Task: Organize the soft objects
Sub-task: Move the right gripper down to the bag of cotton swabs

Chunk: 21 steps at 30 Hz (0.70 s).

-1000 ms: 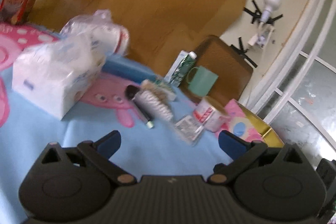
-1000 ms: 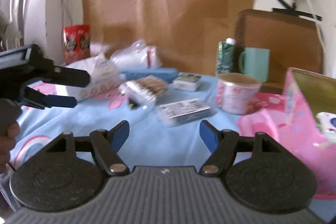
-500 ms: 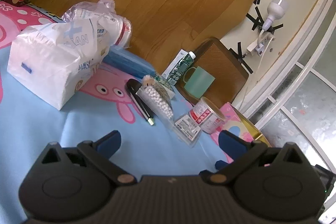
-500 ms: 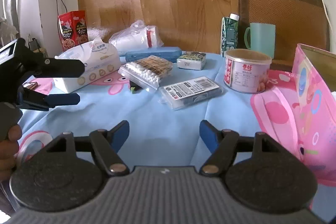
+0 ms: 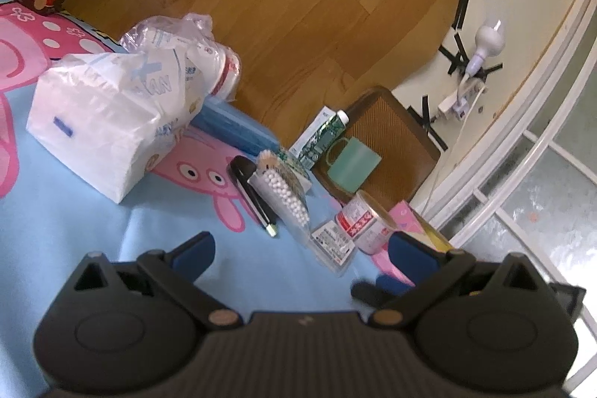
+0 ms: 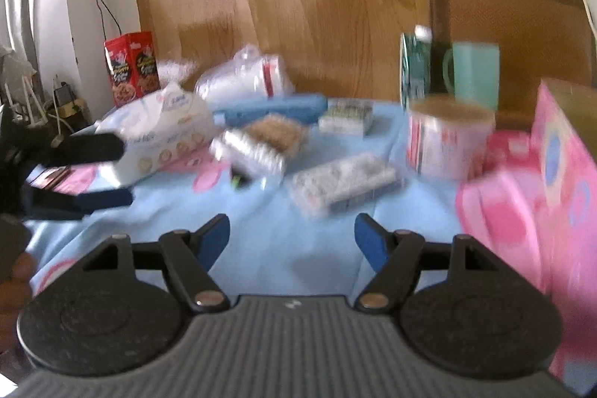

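At lower centre of both views, both grippers' jaws gape empty; a careless reach for the tissue pack point(image 5: 112, 122) could topple the cup point(image 6: 447, 137).

A lived-in room of a home. A table under a light-blue cartoon-pig tablecloth point(image 5: 93, 222) carries everyday household goods: a white soft pack of paper tissues point(image 5: 108, 122), a clear packet of cotton swabs point(image 5: 283, 193) near it, a round pink-and-white food tub point(image 6: 447, 137) and a mint-green plastic mug point(image 6: 474, 73) farther along. Behind the tissue pack stands a red cardboard cereal box point(image 6: 130, 68). Past the table rises wood-grain panelling point(image 5: 280, 6), beside a cream wall with a white bulb on a taped-up power strip point(image 5: 481, 51) and a white-framed glazed door point(image 5: 541, 174).
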Each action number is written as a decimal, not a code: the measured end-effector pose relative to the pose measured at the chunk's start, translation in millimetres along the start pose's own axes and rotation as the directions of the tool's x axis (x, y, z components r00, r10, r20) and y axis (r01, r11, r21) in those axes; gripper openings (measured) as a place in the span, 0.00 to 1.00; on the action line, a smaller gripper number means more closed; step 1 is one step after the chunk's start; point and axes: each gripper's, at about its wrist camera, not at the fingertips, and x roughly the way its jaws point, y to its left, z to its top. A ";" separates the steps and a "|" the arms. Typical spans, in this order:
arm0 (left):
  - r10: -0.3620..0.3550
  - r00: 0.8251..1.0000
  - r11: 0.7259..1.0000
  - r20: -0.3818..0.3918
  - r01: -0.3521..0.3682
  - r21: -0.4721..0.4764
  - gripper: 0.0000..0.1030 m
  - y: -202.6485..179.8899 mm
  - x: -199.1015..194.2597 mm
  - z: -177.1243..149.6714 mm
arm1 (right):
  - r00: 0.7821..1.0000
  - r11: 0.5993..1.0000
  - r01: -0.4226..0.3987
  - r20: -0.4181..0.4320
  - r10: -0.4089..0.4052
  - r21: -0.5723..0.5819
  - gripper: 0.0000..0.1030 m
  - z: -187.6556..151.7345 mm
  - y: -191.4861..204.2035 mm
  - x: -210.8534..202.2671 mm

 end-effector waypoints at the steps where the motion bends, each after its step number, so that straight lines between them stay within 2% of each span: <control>1: -0.002 1.000 1.000 0.011 0.002 -0.010 0.99 1.6 -1.8 0.1 | 1.000 1.000 -0.002 0.016 0.003 -0.031 0.73 5.1 2.3 5.1; 3: -0.006 1.000 1.000 0.027 0.007 -0.029 0.99 4.7 -4.0 1.0 | 1.000 0.997 -0.017 0.025 0.019 -0.081 0.74 16.2 8.0 19.9; 5: -0.014 0.999 0.999 0.030 0.016 -0.049 0.99 8.3 -5.0 1.4 | 0.998 0.996 -0.060 -0.002 0.060 -0.065 0.74 27.4 8.5 37.7; 7: -0.022 0.999 0.998 0.026 0.024 -0.058 0.99 9.8 -4.0 2.3 | 0.994 0.994 -0.106 -0.036 0.107 0.022 0.75 39.8 4.0 58.0; 9: -0.028 0.999 0.998 0.024 0.029 -0.059 1.00 9.8 -3.3 2.5 | 0.989 0.984 -0.124 -0.059 0.132 0.125 0.81 50.2 -2.0 77.0; 13: -0.041 0.999 0.998 0.026 0.043 -0.054 0.99 8.2 -3.4 2.0 | 0.987 0.936 -0.069 -0.114 0.115 0.345 0.86 57.2 -11.7 110.6; 14: -0.044 0.999 0.997 0.025 0.046 -0.056 1.00 8.5 -3.0 2.3 | 0.983 0.924 -0.066 -0.133 0.124 0.376 0.86 55.7 -12.3 117.2; 16: -0.050 0.998 0.997 0.022 0.051 -0.061 0.99 9.6 -2.5 2.7 | 0.984 0.935 -0.071 -0.130 0.123 0.347 0.86 55.2 -4.7 120.2; 17: -0.054 0.998 0.996 0.022 0.055 -0.065 1.00 10.5 -2.3 3.0 | 0.984 0.945 -0.075 -0.132 0.122 0.319 0.79 54.3 -0.1 120.6; 18: -0.056 0.998 0.996 0.022 0.058 -0.068 1.00 11.0 -2.4 2.9 | 0.983 0.952 -0.087 -0.130 0.130 0.294 0.62 52.6 4.6 119.2; 21: -0.059 0.998 0.995 0.023 0.061 -0.077 1.00 12.5 -2.3 3.2 | 0.979 0.950 -0.120 -0.127 0.163 0.289 0.53 50.3 5.0 113.1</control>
